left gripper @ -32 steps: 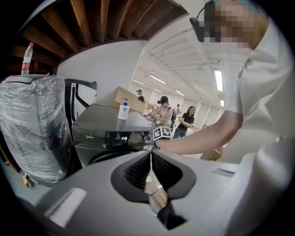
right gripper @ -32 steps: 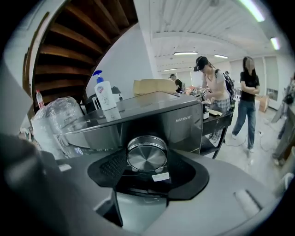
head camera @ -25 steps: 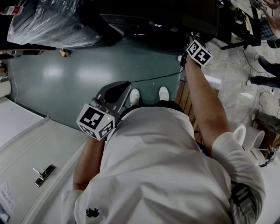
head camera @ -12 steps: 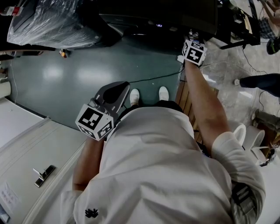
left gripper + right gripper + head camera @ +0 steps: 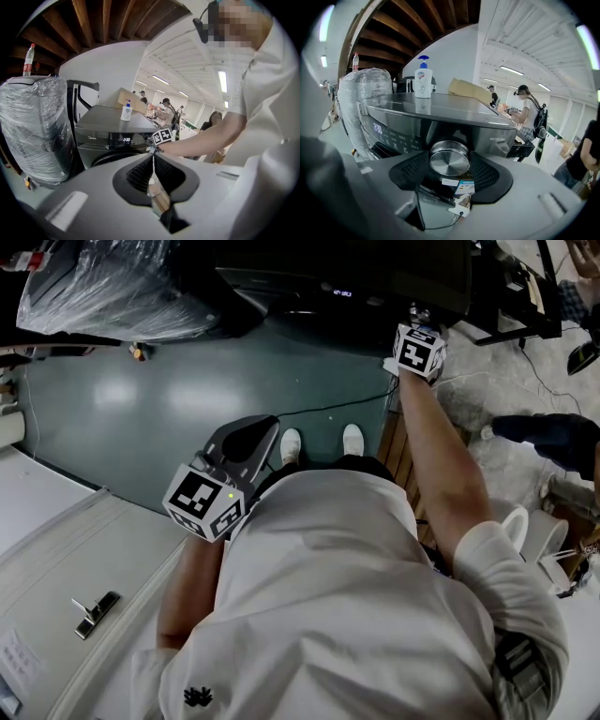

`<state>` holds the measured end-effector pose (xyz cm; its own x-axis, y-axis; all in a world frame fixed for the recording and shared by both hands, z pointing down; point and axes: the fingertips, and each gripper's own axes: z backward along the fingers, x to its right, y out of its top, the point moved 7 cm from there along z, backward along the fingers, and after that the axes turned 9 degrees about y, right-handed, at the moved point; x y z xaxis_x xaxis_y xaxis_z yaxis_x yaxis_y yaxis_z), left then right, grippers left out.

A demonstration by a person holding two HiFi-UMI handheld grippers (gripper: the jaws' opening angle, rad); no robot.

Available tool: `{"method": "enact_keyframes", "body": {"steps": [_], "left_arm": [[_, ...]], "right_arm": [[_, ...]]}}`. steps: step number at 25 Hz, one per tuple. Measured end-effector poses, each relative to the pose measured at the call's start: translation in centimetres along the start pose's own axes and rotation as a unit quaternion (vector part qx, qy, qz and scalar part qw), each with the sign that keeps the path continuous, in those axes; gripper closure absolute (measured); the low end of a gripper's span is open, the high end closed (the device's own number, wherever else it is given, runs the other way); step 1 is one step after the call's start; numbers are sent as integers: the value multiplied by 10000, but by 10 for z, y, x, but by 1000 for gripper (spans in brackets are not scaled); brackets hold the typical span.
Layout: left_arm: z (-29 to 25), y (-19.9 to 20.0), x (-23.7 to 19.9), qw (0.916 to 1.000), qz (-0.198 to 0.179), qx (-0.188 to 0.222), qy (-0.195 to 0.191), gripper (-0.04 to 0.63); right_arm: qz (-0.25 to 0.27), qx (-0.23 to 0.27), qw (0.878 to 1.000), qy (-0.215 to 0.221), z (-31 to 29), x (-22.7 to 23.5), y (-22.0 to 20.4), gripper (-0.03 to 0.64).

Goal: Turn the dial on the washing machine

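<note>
The dark washing machine stands at the top of the head view, its display lit. My right gripper reaches its front panel on an outstretched arm. In the right gripper view the round silver dial sits between the two black pads, which press its sides, so my right gripper is shut on it. My left gripper hangs low by the person's waist over the green floor, far from the machine. Its pads meet in a thin line, so my left gripper is shut and holds nothing.
A pump bottle stands on the machine's lid. A plastic-wrapped bulky item sits left of the machine. Wooden slats lie under the right arm, and a cable crosses the floor. Another person's leg is at the right.
The right gripper's marker cube has rolled from tilted to nearly square while staying at the dial. The other person's leg at the right has stepped closer. The left gripper has barely moved.
</note>
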<state>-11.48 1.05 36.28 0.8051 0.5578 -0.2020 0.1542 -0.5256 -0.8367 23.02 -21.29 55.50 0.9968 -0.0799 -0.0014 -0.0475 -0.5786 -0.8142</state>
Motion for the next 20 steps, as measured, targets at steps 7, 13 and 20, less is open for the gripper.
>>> {"method": "enact_keyframes", "body": {"steps": [7,13,20], "left_arm": [[-4,2,-3,10000,9,17,-31,535],[-8,2,-2,10000,13,20,-94,535],[-10,3,-3,9999,9,27,-148,535]], "right_arm": [[-1089,262,9936,146,6,8,1,342],[-1863,459,9806,392,4,13,-5,342],[-1665,465,9840,436,6,14,-5,341]]}}
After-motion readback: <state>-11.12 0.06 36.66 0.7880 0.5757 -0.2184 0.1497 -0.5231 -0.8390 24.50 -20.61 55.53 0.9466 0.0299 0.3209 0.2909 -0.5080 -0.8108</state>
